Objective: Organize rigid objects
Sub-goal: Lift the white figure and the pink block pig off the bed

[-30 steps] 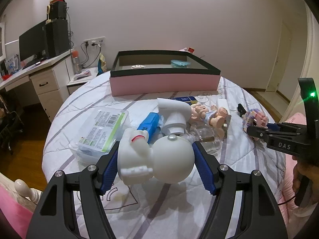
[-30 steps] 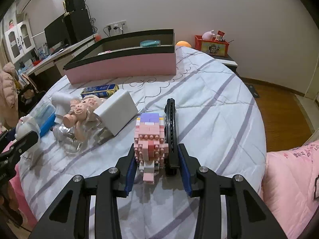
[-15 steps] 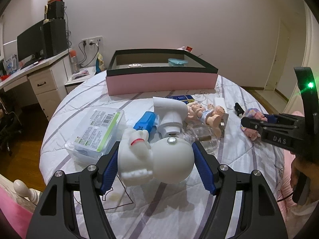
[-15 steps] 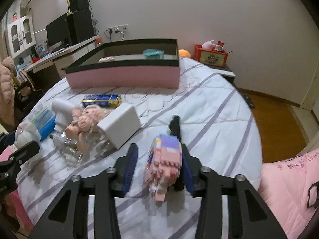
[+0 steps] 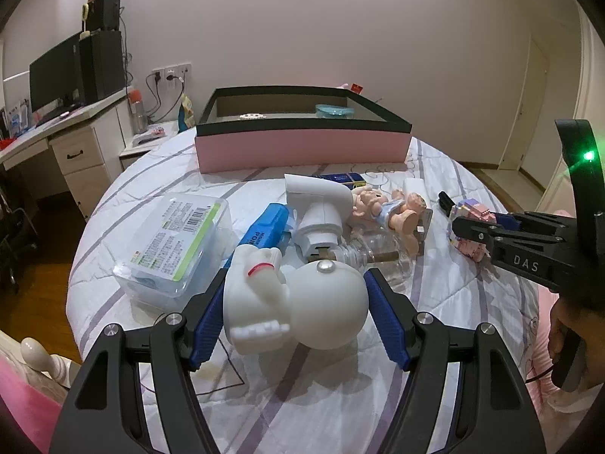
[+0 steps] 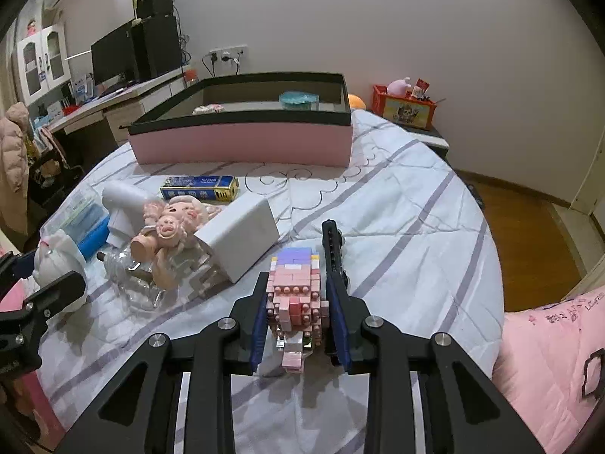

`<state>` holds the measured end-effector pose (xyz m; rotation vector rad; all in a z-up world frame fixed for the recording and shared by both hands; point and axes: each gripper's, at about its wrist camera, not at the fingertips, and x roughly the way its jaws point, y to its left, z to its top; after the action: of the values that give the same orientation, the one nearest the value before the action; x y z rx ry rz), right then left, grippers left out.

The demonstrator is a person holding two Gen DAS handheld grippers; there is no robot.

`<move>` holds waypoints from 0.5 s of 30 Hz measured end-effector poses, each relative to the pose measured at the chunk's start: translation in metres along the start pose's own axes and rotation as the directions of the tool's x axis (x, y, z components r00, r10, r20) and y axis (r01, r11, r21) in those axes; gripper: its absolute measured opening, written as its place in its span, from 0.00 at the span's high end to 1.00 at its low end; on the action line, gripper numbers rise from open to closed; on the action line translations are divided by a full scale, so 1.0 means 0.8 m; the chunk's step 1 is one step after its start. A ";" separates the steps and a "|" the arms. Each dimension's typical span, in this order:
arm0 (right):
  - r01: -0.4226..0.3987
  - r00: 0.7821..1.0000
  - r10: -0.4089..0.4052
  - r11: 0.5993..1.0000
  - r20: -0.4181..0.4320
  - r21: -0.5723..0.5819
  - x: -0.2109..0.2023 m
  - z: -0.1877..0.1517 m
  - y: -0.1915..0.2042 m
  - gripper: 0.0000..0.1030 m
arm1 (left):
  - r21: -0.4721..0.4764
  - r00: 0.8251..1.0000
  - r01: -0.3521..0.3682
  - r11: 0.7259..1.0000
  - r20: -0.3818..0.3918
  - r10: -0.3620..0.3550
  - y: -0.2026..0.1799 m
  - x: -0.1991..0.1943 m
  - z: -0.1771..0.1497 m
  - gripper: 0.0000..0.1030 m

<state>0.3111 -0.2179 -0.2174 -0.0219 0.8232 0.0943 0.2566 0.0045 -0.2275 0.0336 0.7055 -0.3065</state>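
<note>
right tongs (image 6: 298,319) have just been closing and i see them clamp the block figure (image 6: 297,295); left tongs (image 5: 293,312) grip the white figure (image 5: 298,302).

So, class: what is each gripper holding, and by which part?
Left gripper clamps the white round-headed plastic figure across head and body. Right gripper, jaws just closing, pinches the pink brick-built toy figure by its sides.

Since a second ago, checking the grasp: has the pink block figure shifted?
Yes. The pink block figure drew away from the black clip toward the camera as the right tongs closed.
</note>
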 end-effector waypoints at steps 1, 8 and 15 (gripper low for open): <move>0.000 1.000 0.000 1.000 -0.002 -0.003 0.001 0.000 0.001 0.71 | 0.001 1.000 0.000 1.000 -0.002 0.000 -0.001 0.001 0.000 0.30; -0.005 1.000 0.006 1.000 0.015 -0.008 0.004 0.003 0.000 0.72 | -0.005 1.000 -0.003 1.000 -0.004 0.003 -0.003 0.003 0.001 0.30; -0.055 0.996 0.055 0.998 0.068 -0.004 -0.022 0.005 0.006 0.72 | -0.001 1.000 -0.014 1.000 0.002 0.014 -0.004 0.000 0.004 0.30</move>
<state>0.3016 -0.2143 -0.2018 0.0026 0.7553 0.1473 0.2580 0.0010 -0.2248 0.0372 0.7032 -0.2932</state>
